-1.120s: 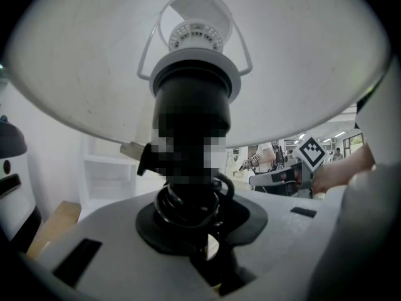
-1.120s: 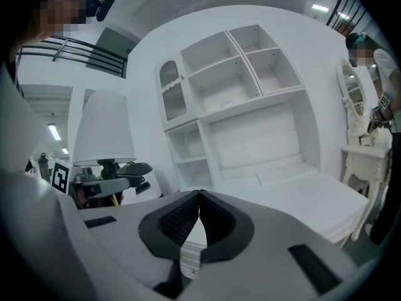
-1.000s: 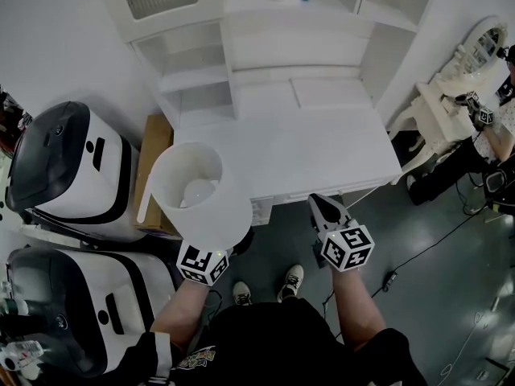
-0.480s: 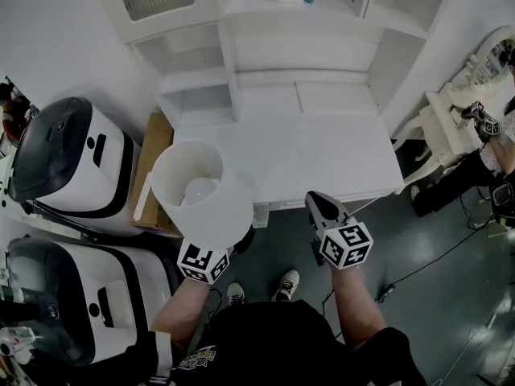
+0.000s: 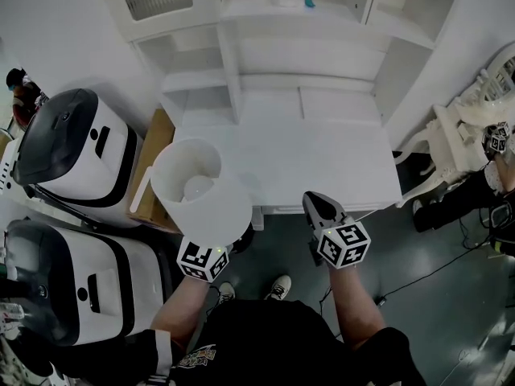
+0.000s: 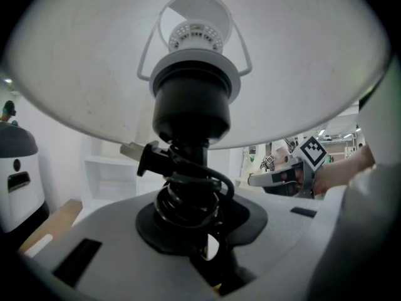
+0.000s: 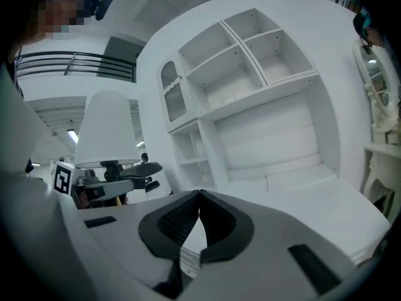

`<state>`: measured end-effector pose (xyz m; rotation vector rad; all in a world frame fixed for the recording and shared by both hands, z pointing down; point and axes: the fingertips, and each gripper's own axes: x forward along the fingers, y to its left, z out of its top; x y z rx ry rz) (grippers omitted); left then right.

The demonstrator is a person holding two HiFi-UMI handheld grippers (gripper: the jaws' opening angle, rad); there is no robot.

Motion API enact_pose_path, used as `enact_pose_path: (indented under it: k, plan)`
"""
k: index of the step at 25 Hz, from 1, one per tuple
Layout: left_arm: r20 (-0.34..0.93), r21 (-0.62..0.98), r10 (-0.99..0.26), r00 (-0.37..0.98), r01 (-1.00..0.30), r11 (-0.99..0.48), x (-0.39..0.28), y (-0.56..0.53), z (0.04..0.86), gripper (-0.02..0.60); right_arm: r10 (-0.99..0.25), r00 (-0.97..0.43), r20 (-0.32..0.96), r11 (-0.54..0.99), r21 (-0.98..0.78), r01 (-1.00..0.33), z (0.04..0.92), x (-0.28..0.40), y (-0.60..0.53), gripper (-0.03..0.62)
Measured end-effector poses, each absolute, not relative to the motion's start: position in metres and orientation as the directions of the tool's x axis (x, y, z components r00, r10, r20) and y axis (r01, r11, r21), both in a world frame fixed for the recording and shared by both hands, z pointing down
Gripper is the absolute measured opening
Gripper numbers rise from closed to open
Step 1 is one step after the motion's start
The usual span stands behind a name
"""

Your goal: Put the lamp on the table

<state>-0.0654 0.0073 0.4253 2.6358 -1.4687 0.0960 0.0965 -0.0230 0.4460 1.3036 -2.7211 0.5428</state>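
Left gripper is clamped on the black stem of the one lamp, its cord wound round the stem. It holds the lamp upright in the air by the front left corner of the white table. Right gripper hangs empty, jaws together. Two black-and-white machines stand at the left, with one cardboard box beside the table.

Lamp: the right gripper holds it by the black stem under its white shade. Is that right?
No. The left gripper, not the right, holds the lamp by the black stem under its white shade; the left gripper view shows its jaws clamped there.
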Motion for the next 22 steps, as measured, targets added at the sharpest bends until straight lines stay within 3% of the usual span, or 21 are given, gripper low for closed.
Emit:
enact_pose_path:
  k: [22]
  plan:
    - [0.130,0.053,-0.843,0.522,-0.852,-0.520,-0.018,-0.025,0.423,0.095,-0.726,-0.653,0.217,0.592,-0.287,-0.753,0.444,0.135,-0.043,0.025]
